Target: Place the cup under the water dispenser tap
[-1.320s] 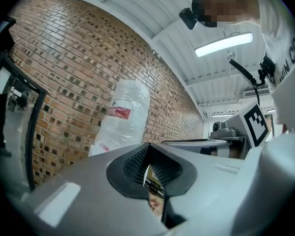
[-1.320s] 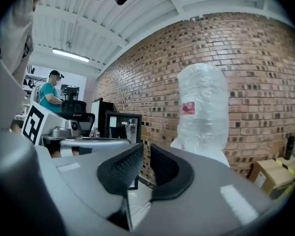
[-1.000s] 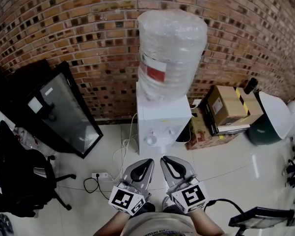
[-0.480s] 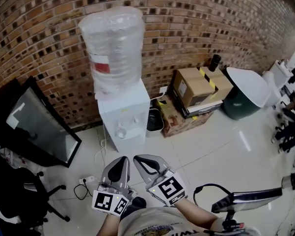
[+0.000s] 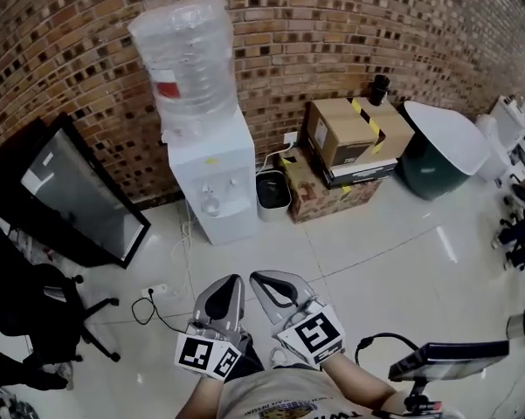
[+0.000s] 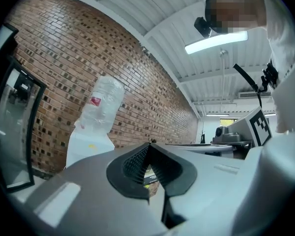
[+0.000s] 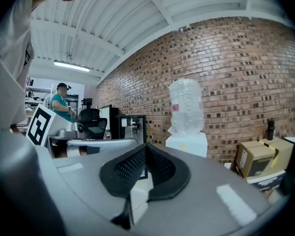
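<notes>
The white water dispenser (image 5: 213, 177) stands against the brick wall with a clear bottle (image 5: 183, 55) on top. A small pale cup (image 5: 210, 205) sits in its tap recess. My left gripper (image 5: 235, 278) and right gripper (image 5: 256, 278) hang side by side over the floor, well back from the dispenser, both shut and empty. In the left gripper view the shut left gripper (image 6: 148, 144) points past the dispenser (image 6: 88, 149), which lies to its left. In the right gripper view the shut right gripper (image 7: 146, 146) has the dispenser (image 7: 187, 142) to its right.
A black framed panel (image 5: 80, 195) leans on the wall at left, with an office chair (image 5: 22, 308) nearer. A small bin (image 5: 272, 192), cardboard boxes (image 5: 349, 133) and a green bin (image 5: 437, 155) stand right of the dispenser. A power strip (image 5: 158, 291) lies on the floor.
Both grippers have drawn back from the dispenser, side by side. The dispenser now sits farther off and further left in the head view.
</notes>
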Action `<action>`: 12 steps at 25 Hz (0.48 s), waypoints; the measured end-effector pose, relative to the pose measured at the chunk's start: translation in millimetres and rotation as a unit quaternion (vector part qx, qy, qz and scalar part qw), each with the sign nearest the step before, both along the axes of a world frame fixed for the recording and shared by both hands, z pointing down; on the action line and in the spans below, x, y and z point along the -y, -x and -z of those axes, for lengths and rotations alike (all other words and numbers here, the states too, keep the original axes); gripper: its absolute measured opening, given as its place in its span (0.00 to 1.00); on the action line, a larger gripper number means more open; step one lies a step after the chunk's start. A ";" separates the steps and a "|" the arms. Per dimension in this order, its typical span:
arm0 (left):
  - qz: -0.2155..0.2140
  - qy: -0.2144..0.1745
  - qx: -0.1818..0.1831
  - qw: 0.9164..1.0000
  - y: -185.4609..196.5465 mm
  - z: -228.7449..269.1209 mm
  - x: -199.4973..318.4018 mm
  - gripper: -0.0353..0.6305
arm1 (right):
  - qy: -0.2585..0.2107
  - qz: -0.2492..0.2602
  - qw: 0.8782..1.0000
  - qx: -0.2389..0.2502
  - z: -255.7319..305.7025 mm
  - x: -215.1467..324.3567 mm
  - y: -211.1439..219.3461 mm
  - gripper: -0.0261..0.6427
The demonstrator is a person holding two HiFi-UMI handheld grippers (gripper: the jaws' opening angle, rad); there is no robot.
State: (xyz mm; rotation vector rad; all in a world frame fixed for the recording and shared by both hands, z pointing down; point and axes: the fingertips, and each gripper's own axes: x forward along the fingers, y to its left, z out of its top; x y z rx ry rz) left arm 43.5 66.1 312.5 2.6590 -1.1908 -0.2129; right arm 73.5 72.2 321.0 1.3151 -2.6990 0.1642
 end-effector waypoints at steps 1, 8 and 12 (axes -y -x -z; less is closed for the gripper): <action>0.002 0.001 0.004 1.000 -1.2 -0.6 -9.4 0.04 | 0.001 -0.001 1.000 0.000 -0.9 -8.8 -3.7 0.05; 0.045 0.000 0.019 0.999 20.0 8.6 -51.8 0.04 | -0.008 0.015 1.000 0.019 7.4 -47.6 -2.1 0.05; 0.044 -0.005 0.018 0.999 22.2 16.0 -67.0 0.04 | -0.013 0.018 0.999 0.023 13.7 -59.1 3.6 0.05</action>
